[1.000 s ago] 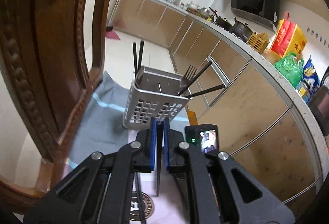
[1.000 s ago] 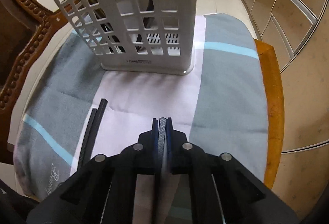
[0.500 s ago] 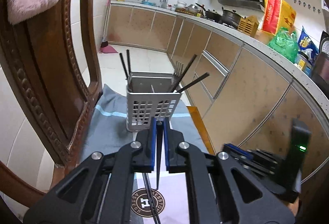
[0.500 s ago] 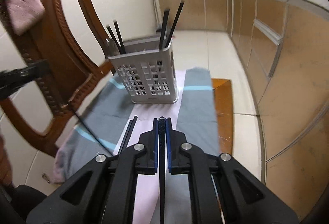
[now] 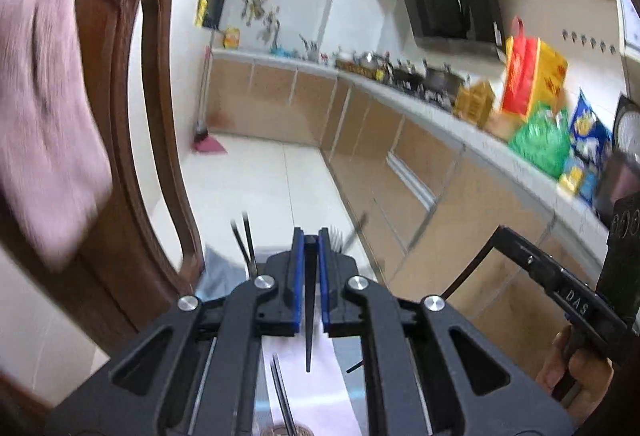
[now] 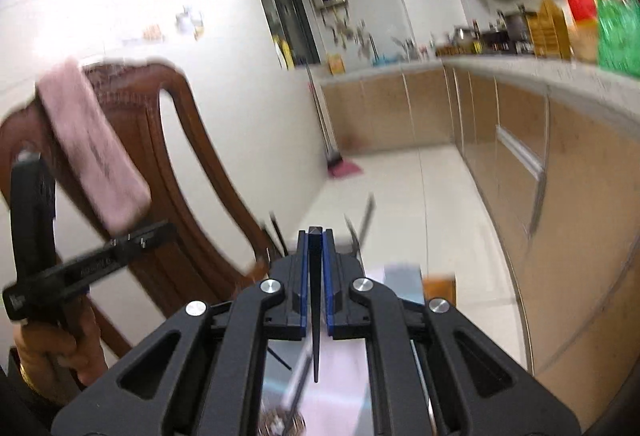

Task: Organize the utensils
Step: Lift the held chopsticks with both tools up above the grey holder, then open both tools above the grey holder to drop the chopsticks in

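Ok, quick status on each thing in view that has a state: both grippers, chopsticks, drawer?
left gripper: shut on a black chopstick, tip hanging down.
right gripper: shut on a black chopstick, tip hanging down.
loose chopsticks: lying on the cloth.
pink towel: draped over the chair back.
cabinet drawer: closed.

Two grippers are in play, the left gripper [image 5: 308,250] and the right gripper [image 6: 315,251], each shut on one black chopstick: one chopstick [image 5: 308,320] in the left, a second chopstick [image 6: 315,316] in the right. In front of the wooden chair [image 6: 188,171], of which there is one with one pink towel [image 6: 92,143] draped over its back, two more chopsticks [image 5: 282,392] lie side by side on the cloth. Beyond the chair, on the tabletop along the wall, stand one red and yellow bag [image 5: 532,75], one green bag [image 5: 540,139] and one blue snack packet [image 5: 588,127].
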A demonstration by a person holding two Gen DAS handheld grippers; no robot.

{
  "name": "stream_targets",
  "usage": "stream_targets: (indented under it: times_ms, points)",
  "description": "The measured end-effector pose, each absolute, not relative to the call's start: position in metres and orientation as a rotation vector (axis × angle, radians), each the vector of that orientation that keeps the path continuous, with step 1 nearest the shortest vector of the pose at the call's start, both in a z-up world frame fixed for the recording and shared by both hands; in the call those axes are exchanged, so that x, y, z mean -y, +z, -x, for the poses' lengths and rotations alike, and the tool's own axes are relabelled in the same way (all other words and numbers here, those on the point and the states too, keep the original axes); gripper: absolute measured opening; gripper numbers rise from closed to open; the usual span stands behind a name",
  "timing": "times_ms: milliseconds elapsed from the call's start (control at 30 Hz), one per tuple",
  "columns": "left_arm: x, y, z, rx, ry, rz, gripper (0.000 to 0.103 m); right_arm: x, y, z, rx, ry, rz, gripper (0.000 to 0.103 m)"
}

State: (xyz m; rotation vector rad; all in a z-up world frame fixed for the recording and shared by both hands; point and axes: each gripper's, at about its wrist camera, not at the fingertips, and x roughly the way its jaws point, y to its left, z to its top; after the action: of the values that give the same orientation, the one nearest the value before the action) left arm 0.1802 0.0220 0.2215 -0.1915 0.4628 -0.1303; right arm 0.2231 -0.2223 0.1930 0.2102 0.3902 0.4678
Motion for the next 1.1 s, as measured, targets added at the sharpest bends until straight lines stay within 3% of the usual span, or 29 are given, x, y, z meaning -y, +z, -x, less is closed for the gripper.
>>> stream_targets:
  times_ms: [267, 533, 833, 900, 933, 967, 1000, 1033, 1067, 1100]
  points:
    - [-0.044, 0.271, -0.251, -0.377, -0.05, 0.192, 0.007, 0.19, 0.242, -0.285, -0.27, 0.418, -0.185, 0.007]
    - [-0.05, 0.199, -0.314, -0.413, -0.014, 0.213, 0.007, 0.16, 0.174, -0.341, -0.306, 0.37, -0.127, 0.007]
    - [-0.057, 0.12, -0.333, -0.517, -0.011, 0.238, 0.01, 0.149, 0.092, -0.358, -0.421, 0.356, -0.108, 0.01]
    - [-0.061, 0.116, -0.318, -0.524, -0.026, 0.243, 0.015, 0.154, 0.092, -0.347, -0.43, 0.369, -0.121, 0.013]
    - [-0.062, 0.114, -0.309, -0.52, -0.032, 0.251, 0.029, 0.157, 0.093, -0.337, -0.431, 0.369, -0.122, 0.016]
    - [-0.065, 0.112, -0.293, -0.521, -0.03, 0.259, 0.056, 0.161, 0.094, -0.319, -0.426, 0.367, -0.118, 0.025]
    - [-0.068, 0.109, -0.276, -0.515, -0.028, 0.262, 0.068, 0.164, 0.091, -0.298, -0.425, 0.377, -0.115, 0.033]
    - [-0.067, 0.106, -0.26, -0.497, -0.03, 0.26, 0.075, 0.165, 0.086, -0.283, -0.43, 0.392, -0.114, 0.053]
    - [-0.066, 0.101, -0.24, -0.478, -0.03, 0.236, 0.077, 0.165, 0.075, -0.262, -0.443, 0.396, -0.103, 0.064]
    - [-0.064, 0.094, -0.222, -0.477, -0.018, 0.198, 0.079, 0.163, 0.06, -0.245, -0.476, 0.38, -0.084, 0.065]
